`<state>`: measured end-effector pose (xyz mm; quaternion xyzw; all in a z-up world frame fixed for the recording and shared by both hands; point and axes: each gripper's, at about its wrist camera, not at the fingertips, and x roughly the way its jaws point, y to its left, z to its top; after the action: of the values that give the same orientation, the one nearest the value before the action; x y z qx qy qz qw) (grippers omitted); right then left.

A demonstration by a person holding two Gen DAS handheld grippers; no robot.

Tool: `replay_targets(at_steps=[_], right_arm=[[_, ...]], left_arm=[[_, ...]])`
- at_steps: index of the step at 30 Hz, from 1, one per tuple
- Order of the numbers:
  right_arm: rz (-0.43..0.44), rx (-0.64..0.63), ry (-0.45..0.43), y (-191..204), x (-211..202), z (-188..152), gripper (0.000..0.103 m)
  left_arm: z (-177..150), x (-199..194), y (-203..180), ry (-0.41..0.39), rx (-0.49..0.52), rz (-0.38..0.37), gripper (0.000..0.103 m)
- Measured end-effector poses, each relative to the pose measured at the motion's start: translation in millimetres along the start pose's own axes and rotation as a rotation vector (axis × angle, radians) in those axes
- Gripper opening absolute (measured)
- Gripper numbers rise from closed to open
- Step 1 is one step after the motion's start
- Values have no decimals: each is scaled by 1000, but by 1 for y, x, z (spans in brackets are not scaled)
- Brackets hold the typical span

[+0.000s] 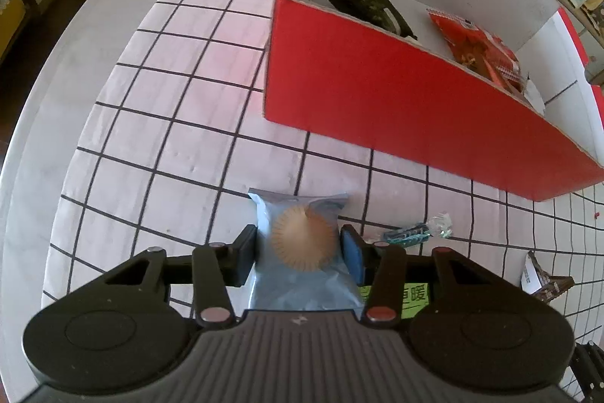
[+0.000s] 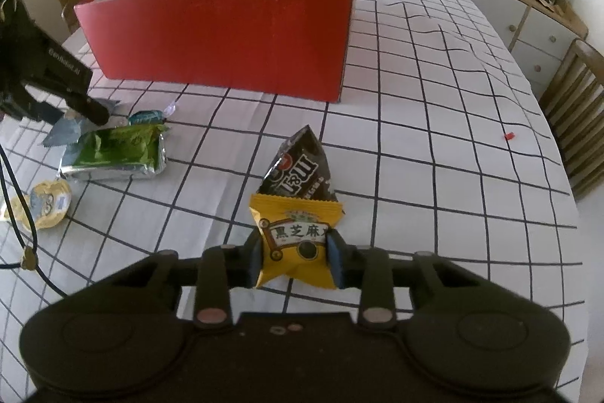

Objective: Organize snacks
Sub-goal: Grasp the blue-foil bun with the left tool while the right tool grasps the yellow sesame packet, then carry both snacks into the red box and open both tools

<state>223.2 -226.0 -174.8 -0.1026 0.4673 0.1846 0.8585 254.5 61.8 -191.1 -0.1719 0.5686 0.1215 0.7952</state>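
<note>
A: Where are the two grippers?

B: The left gripper (image 1: 298,248) is clamped on a blue pastry packet (image 1: 302,252), its pads pressing both side edges. The right gripper (image 2: 296,253) grips a yellow black-sesame snack packet (image 2: 294,244) the same way. Whether either packet is lifted off the checked tablecloth (image 1: 170,101) I can't tell.

A: And the destination?

B: I take it to be the red cardboard box (image 1: 396,101). From the left gripper it lies at about one o'clock, its long wall running from eleven toward three. From the right gripper it lies at eleven to twelve o'clock, long side facing the camera. Neither arm looks clearly nearer.

A: What's already inside?

B: In the left view, a dark packet (image 1: 370,6) and a red packet (image 1: 475,48) lie on the box floor. The right view sees only its inner walls.

A: Still loose on the table?

B: A brown chocolate bag (image 2: 298,169) stands tilted just beyond the yellow packet at twelve o'clock. A green foil packet (image 2: 117,153) lies at ten o'clock, and a small round cup with a cartoon lid (image 2: 45,204) at nine.

A: Anything unclear?

B: The blue packet's lower end is hidden behind the gripper body, and the green packet's print is too blurred to read.
</note>
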Motion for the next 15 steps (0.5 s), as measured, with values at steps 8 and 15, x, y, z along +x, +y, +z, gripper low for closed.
replay_targets(at_steps=[8, 15], right_arm=[[17, 64, -36, -1, -22, -1, 33], [27, 98, -84, 2, -46, 2, 32]], left_arm=[[-6, -11, 17, -11, -26, -36, 45], [-16, -32, 31, -37, -31, -77, 42]])
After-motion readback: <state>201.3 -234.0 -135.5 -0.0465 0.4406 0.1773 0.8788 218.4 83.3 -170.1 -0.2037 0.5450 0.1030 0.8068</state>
